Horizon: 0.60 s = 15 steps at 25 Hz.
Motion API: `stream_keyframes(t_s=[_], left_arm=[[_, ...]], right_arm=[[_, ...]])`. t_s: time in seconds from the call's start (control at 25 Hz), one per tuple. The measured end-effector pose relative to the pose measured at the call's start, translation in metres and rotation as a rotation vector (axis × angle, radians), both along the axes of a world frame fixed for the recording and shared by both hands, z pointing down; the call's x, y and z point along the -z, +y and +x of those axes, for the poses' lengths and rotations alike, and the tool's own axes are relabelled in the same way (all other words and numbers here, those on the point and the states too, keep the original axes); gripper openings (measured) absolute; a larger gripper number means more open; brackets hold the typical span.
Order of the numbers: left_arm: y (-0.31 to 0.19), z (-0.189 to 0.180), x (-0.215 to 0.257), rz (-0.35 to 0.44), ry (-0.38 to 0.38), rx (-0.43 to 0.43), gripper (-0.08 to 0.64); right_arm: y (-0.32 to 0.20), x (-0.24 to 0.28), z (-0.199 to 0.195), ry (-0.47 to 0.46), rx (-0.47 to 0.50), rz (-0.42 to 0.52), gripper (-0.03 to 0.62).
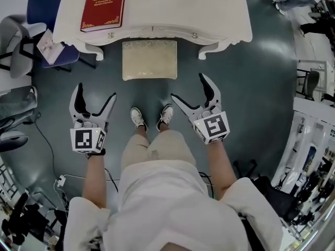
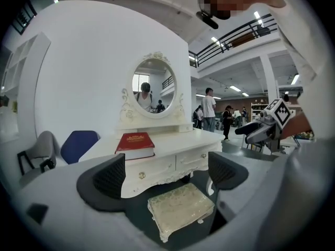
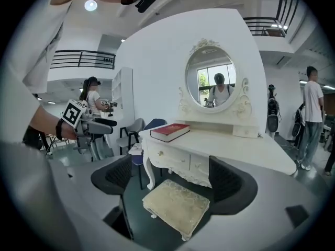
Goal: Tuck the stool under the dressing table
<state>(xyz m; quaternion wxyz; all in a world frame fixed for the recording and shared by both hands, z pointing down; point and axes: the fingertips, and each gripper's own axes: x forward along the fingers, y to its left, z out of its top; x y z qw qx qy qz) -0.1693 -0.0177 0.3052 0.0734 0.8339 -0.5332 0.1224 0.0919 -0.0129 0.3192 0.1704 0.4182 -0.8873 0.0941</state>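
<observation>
The person stands in front of the desk (image 1: 172, 9), with both forearms stretched forward and down. The left gripper (image 1: 97, 90) hangs to the left of the person's shoes (image 1: 137, 117) and the right gripper (image 1: 187, 85) to their right, at nearly the same height. Both point toward the far side and slightly down.

The jaws of the left gripper stand wide apart and hold nothing. The jaws of the right gripper are also wide apart and hold nothing. In each gripper view the stool (image 1: 149, 59) shows through the gap, but it lies well beyond the pads and touches neither.

The stool stands on the dark floor (image 1: 251, 88), between the two front legs of the desk. Its far edge is about at the front edge of the desk, and most of its seat is on the near side of that edge. The gap between the front legs is wider than the stool, with some room on each side.

A strip of floor lies between the near edge of the stool and the shoes. A red book (image 1: 104, 5) lies on the left part of the desk top, and an oval mirror (image 2: 154, 87) stands at its far side. A blue chair (image 2: 78, 144) stands just beside the left end of the desk.
</observation>
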Motion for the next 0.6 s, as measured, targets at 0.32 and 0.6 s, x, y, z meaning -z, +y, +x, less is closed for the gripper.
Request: stream_keyframes(t_s=[0.32,0.6], left_arm=[[-0.025,-0.003,-0.114,-0.072,0.012,-0.03,0.37],[-0.04,0.013,-0.259,-0.232,0.011,-0.086,0.304]], right_arm=[[-0.024,-0.105,-0.008,0.061,0.015,-0.103,0.414],[-0.044,-0.237,-0.003,0.12,-0.082,-0.22,0.356]])
